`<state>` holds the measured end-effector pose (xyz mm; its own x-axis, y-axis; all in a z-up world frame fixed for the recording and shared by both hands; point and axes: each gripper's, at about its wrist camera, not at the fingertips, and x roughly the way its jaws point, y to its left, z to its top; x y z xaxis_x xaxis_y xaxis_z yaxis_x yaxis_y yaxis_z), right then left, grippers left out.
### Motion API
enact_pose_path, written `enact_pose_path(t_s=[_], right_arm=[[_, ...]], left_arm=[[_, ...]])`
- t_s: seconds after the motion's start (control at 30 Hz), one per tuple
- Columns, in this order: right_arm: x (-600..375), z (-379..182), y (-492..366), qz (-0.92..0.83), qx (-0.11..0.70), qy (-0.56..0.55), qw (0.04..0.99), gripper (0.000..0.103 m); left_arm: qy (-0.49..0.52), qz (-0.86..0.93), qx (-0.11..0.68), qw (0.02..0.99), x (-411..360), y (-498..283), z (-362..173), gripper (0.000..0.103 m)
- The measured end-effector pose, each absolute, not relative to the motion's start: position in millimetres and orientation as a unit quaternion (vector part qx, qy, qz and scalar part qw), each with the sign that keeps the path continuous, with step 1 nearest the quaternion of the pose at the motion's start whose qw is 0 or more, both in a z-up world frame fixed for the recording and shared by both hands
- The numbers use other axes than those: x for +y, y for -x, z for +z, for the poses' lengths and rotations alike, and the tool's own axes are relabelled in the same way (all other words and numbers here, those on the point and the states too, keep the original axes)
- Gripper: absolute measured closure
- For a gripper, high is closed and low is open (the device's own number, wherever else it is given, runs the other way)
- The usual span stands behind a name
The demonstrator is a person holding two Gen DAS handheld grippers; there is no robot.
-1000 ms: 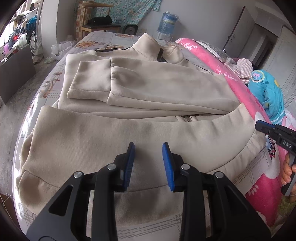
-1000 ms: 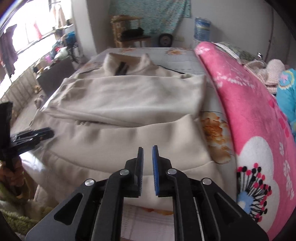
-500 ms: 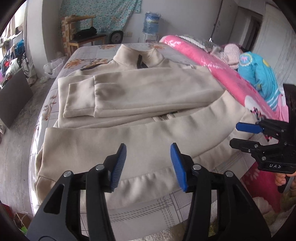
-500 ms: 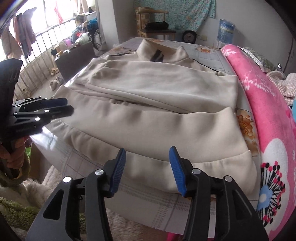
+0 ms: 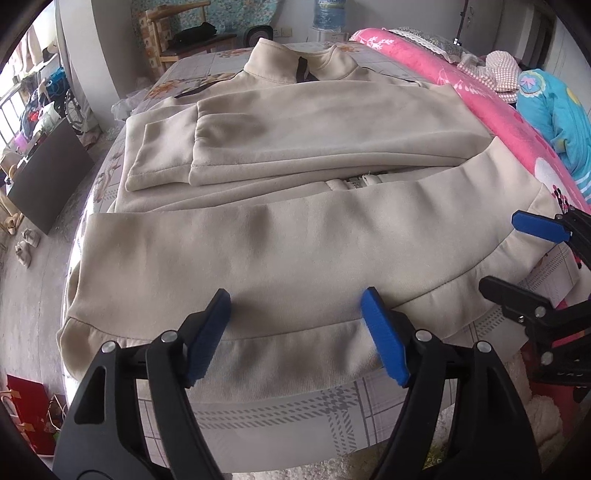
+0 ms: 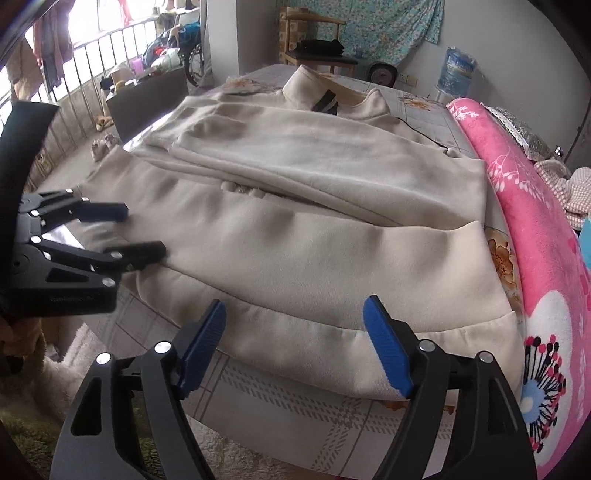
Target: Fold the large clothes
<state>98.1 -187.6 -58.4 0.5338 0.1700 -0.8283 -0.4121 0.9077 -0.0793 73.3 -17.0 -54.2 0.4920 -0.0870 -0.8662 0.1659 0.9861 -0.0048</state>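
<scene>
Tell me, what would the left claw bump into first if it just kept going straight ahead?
Probably the ribbed bottom hem of the beige jacket: the open left claw points right at it, though depth is hard to judge.

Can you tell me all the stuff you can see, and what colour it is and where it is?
jacket: 1, beige, spread flat on the bed, sleeves folded across its chest, collar at the far end
bed sheet: 1, grey-white checks with orange flowers, under the jacket
blanket: 1, pink with flowers, along the bed's right side
blue bundle: 1, turquoise, beyond the pink blanket
water bottle: 1, blue, by the far wall
wooden chair: 1, brown, dark things on its seat, far wall
patterned cloth: 1, teal, hanging on the far wall
left gripper: 1, black with blue pads, open, over the jacket's near hem
right gripper: 1, same colours, open, over the hem's right part
</scene>
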Motion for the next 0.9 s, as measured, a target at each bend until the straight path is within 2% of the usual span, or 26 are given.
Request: enact_pose_path(t_s=[0.07, 0.3, 0.5, 0.9], right_arm=[[-189.3, -73.2, -104.1, 0.162, 0.473, 0.142, 0.854, 0.022], [-208.8, -45.0, -112.5, 0.155, 0.456, 0.086, 0.872, 0.020], [-223.1, -49.1, -128.9, 0.115, 0.475, 0.058, 0.870, 0.020], [-223.8, -46.2, -144.2, 0.096, 0.476, 0.036, 0.874, 0.015]], left_arm=[[-0.036, -0.070, 0.503, 0.861, -16.0, -74.5, -54.0, 0.029], [-0.034, -0.059, 0.515, 0.854, -15.5, -78.6, -53.5, 0.024], [-0.033, -0.052, 0.522, 0.851, -13.6, -80.0, -52.5, 0.020], [-0.037, -0.049, 0.528, 0.847, -13.5, -81.8, -48.6, 0.020]])
